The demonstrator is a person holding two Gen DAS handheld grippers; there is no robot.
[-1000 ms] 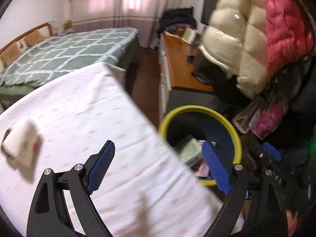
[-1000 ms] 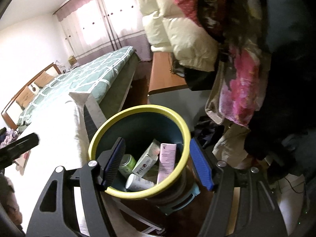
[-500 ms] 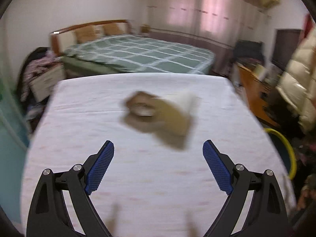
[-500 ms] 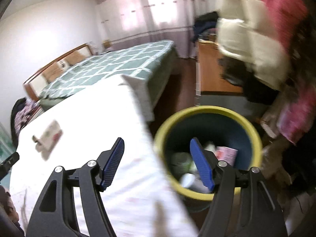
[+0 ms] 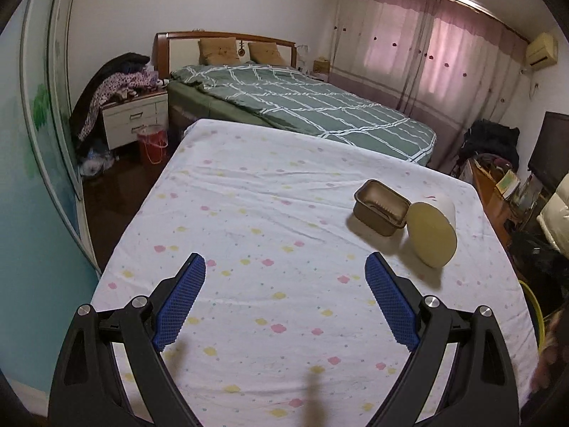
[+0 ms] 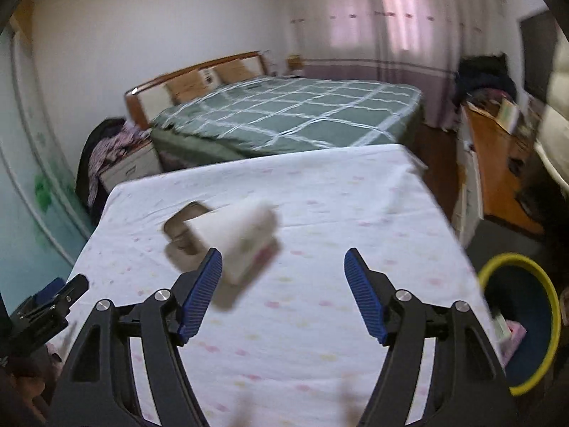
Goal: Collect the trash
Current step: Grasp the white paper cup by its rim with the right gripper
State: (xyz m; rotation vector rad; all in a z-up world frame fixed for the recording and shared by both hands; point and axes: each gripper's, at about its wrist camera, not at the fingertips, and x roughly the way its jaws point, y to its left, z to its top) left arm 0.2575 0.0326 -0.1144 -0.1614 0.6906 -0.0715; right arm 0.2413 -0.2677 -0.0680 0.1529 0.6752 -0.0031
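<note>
On the table's white flowered sheet (image 5: 249, 213) a brown rectangular tray (image 5: 382, 211) stands beside a paper cup (image 5: 432, 233) lying on its side, both toward the far right. My left gripper (image 5: 285, 258) is open over the sheet, short of them and to their left, with nothing between its fingers. In the blurred right wrist view the cup (image 6: 245, 238) and tray (image 6: 185, 227) lie just beyond the left finger of my open, empty right gripper (image 6: 282, 252). The yellow-rimmed blue bin (image 6: 512, 258) stands off the table's right edge with trash inside.
A green plaid bed (image 5: 302, 106) lies beyond the table, with a nightstand (image 5: 135, 117) and a red basket (image 5: 153, 142) to its left. A wooden desk (image 6: 498, 156) and hanging coats crowd the right. My left gripper's tip (image 6: 46, 306) shows at the right view's left edge.
Both views have swung left, away from the bin and onto the table. The cup and tray have come into view ahead of both grippers. Both grippers stay open and empty.
</note>
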